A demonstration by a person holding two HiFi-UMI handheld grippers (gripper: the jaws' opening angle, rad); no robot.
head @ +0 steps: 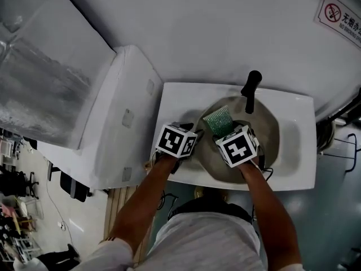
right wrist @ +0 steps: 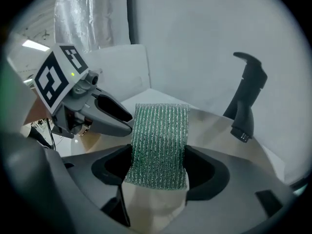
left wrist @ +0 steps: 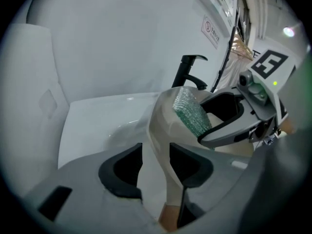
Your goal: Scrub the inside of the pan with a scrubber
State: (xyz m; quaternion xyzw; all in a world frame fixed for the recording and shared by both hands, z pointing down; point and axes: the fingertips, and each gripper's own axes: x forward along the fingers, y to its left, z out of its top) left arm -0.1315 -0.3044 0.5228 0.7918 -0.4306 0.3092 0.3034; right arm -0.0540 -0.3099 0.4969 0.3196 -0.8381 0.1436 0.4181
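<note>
A beige pan sits in a white sink. My right gripper hangs over the pan's left half, shut on a green mesh scrubber that sticks up past its fingertips. In the right gripper view the scrubber fills the gap between the jaws of that gripper. My left gripper is at the pan's left rim. Its jaws stand open in the left gripper view, with the pan's rim running between them, a gap showing at the left pad. The scrubber and right gripper appear just beyond.
A black tap rises at the back of the sink, right behind the pan. A white box-shaped unit stands against the sink's left side. The grey wall behind carries a red-and-white sign. The floor lies below the sink's front edge.
</note>
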